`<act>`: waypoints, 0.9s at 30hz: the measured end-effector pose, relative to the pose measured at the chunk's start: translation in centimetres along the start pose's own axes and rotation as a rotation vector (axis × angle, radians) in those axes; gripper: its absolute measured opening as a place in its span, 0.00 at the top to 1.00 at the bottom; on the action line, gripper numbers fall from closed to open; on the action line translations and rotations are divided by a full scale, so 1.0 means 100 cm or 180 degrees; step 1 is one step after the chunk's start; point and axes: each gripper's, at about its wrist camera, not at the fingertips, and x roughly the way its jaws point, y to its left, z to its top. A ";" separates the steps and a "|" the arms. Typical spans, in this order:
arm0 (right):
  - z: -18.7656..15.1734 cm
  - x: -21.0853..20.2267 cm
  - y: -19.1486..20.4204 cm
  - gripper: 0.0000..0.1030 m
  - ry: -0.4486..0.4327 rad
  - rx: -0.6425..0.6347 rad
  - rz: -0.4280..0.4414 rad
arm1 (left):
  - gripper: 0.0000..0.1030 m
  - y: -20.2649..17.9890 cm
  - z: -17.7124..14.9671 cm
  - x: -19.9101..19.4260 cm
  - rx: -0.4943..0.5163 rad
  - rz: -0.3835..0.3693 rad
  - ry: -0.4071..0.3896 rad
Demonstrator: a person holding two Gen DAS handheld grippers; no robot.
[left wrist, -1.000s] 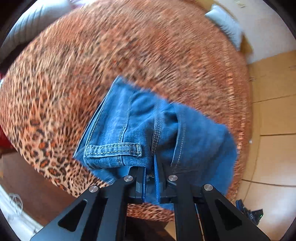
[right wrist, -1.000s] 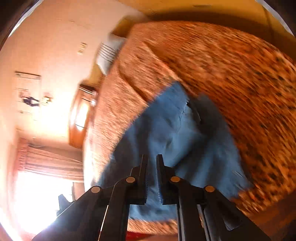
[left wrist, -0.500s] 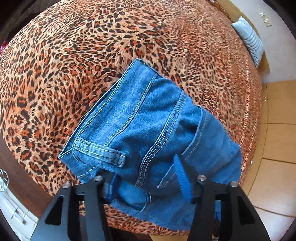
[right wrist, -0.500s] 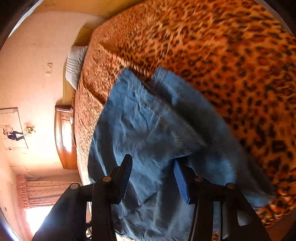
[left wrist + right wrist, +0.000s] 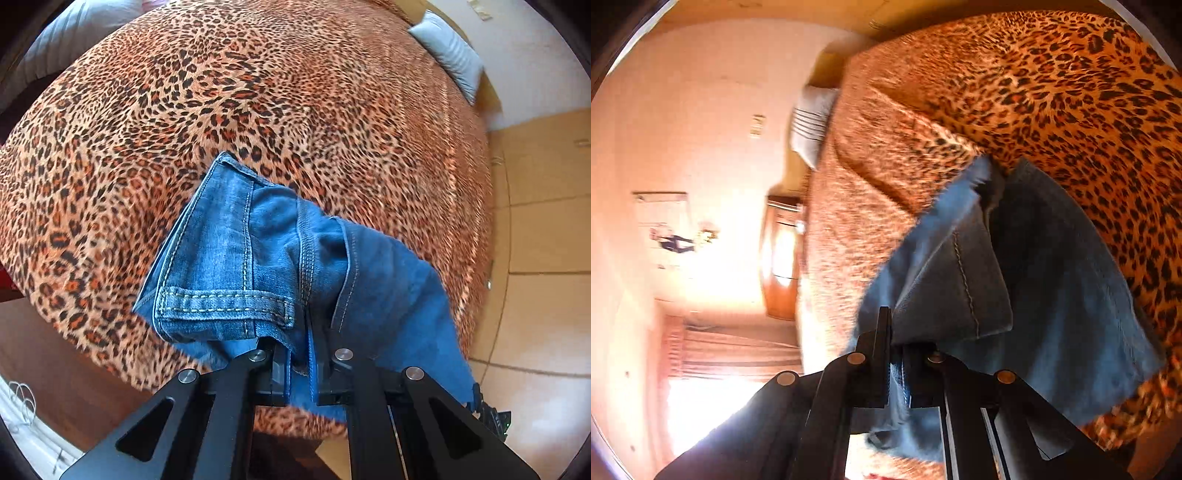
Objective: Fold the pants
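The blue denim pants [image 5: 258,258] lie folded into a thick bundle on the leopard-print bedspread [image 5: 221,110], near its front edge. My left gripper [image 5: 300,350] points steeply down, its jaws closing on denim at the near edge, beside a belt loop [image 5: 225,299]. In the right wrist view the pants [image 5: 1052,295] show a seamed flap lifted off the bedspread [image 5: 1071,92]. My right gripper [image 5: 897,347] has its jaws closing on the near edge of that flap, with fabric pinched between the pads.
A grey striped pillow [image 5: 447,55] lies at the bed's far corner, also visible as the pillow [image 5: 810,122]. Tiled floor [image 5: 535,221] runs along the right of the bed. A wooden cabinet [image 5: 781,258] and curtains [image 5: 738,350] stand by the wall.
Half a second ago both grippers stood open over the flat-lying bundle. Both have since shut on denim at its near edge, and the fabric is bunched and raised there.
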 end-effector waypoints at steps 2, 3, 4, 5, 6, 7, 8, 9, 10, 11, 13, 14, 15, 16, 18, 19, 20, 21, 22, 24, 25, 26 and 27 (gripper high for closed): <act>-0.013 -0.021 -0.002 0.96 -0.0023 0.0023 0.0074 | 0.94 0.014 -0.014 -0.011 0.0046 0.0017 0.0041; -0.022 -0.032 -0.008 0.95 -0.0017 0.0068 0.0072 | 0.94 0.018 -0.019 -0.011 0.0079 0.0084 0.0089; -0.027 -0.037 -0.013 0.95 -0.0004 0.0086 0.0023 | 0.93 0.027 -0.023 -0.004 0.0122 0.0220 0.0134; -0.035 -0.042 -0.026 0.92 0.0033 0.0090 -0.0164 | 0.92 0.036 -0.026 0.008 0.0123 0.0395 0.0190; -0.039 -0.044 -0.039 0.92 0.0057 0.0092 -0.0400 | 0.92 0.047 -0.028 0.027 0.0075 0.0515 0.0302; -0.041 -0.043 -0.054 0.91 0.0085 0.0110 -0.0675 | 0.91 0.059 -0.027 0.048 0.0019 0.0586 0.0459; -0.042 -0.037 -0.077 0.91 0.0185 0.0166 -0.0992 | 0.90 0.070 -0.026 0.066 -0.0046 0.0681 0.0607; -0.042 -0.034 -0.089 0.87 0.0239 0.0214 -0.1165 | 0.89 0.077 -0.025 0.075 -0.0102 0.0699 0.0695; -0.041 -0.033 -0.098 0.84 0.0268 0.0288 -0.1335 | 0.88 0.080 -0.022 0.075 -0.0123 0.0643 0.0707; -0.040 -0.036 -0.102 0.80 0.0274 0.0365 -0.1357 | 0.86 0.080 -0.020 0.070 -0.0089 0.0585 0.0695; -0.033 -0.051 -0.094 0.68 0.0182 0.0311 -0.1444 | 0.73 0.078 -0.016 0.052 0.0201 0.0434 0.0705; -0.027 -0.061 -0.086 0.56 0.0123 0.0210 -0.1524 | 0.68 0.079 -0.016 0.045 0.0322 0.0410 0.0733; -0.018 -0.071 -0.077 0.48 0.0029 0.0105 -0.1651 | 0.63 0.081 -0.015 0.036 0.0432 0.0399 0.0764; -0.011 -0.079 -0.070 0.46 -0.0067 0.0024 -0.1752 | 0.63 0.084 -0.012 0.023 0.0538 0.0345 0.0744; 0.006 -0.091 -0.053 0.45 -0.0215 -0.0162 -0.1796 | 0.61 0.083 0.000 0.005 0.0660 0.0265 0.0624; 0.015 -0.089 -0.044 0.45 -0.0234 -0.0247 -0.1779 | 0.55 0.080 0.011 -0.004 0.0701 0.0274 0.0487; 0.025 -0.082 -0.033 0.40 -0.0235 -0.0336 -0.1748 | 0.50 0.076 0.025 -0.010 0.0698 0.0308 0.0334; 0.033 -0.071 -0.028 0.31 -0.0195 -0.0400 -0.1693 | 0.36 0.072 0.042 -0.011 0.0657 0.0345 0.0185; 0.044 -0.056 -0.022 0.30 -0.0125 -0.0482 -0.1632 | 0.27 0.068 0.057 -0.006 0.0619 0.0380 0.0083; 0.058 -0.022 -0.011 0.30 -0.0054 -0.0617 -0.1691 | 0.27 0.064 0.074 0.010 0.0517 0.0504 0.0031; 0.066 -0.003 -0.011 0.30 0.0028 -0.0675 -0.1700 | 0.29 0.063 0.089 0.028 0.0445 0.0570 0.0113; 0.072 0.012 -0.010 0.30 0.0056 -0.0712 -0.1745 | 0.30 0.065 0.098 0.043 0.0367 0.0650 0.0212; 0.078 0.025 -0.009 0.30 0.0068 -0.0779 -0.1836 | 0.39 0.065 0.107 0.064 0.0266 0.0744 0.0367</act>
